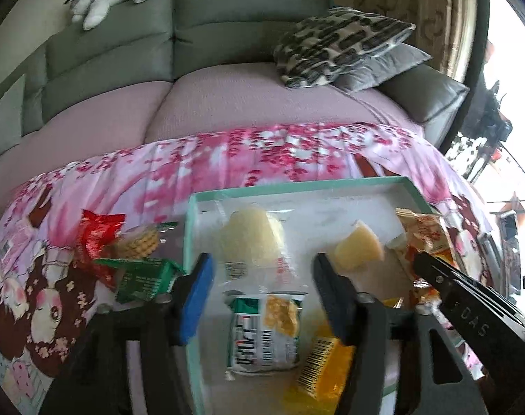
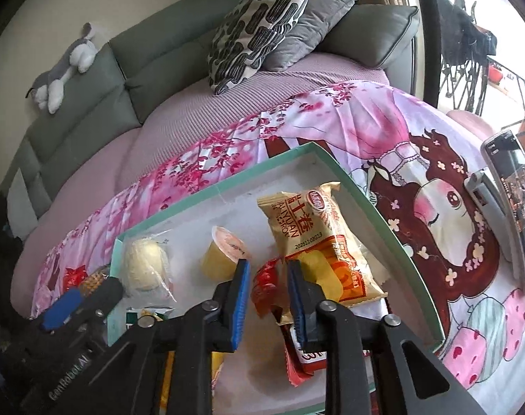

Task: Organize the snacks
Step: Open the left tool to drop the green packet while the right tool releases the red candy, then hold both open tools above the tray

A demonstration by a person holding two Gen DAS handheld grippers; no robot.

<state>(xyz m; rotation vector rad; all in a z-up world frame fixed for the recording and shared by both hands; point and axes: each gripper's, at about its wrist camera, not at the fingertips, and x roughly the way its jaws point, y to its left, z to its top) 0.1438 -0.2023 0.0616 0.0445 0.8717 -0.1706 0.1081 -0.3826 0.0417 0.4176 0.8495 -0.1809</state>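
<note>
A teal-rimmed white tray [image 1: 190, 228] [image 2: 335, 164] lies on a pink cartoon cloth. In it are a clear-wrapped pale bun [image 1: 252, 238] [image 2: 143, 264], a yellow jelly cup [image 1: 359, 247] [image 2: 224, 254], a green-white cracker pack [image 1: 266, 332], a yellow pack [image 1: 323, 363] and an orange egg-roll pack [image 2: 318, 238] [image 1: 428, 231]. My left gripper [image 1: 262, 297] is open and empty above the cracker pack. My right gripper [image 2: 267, 299] is shut on a red snack packet [image 2: 267, 288], over the tray.
Left of the tray, on the cloth, lie a red packet [image 1: 96, 235], a waffle-biscuit pack [image 1: 139, 242] and a green pack [image 1: 141, 278]. A phone on a stand [image 2: 511, 200] is at the right. A sofa [image 1: 228, 97] with cushions [image 1: 338, 45] is behind.
</note>
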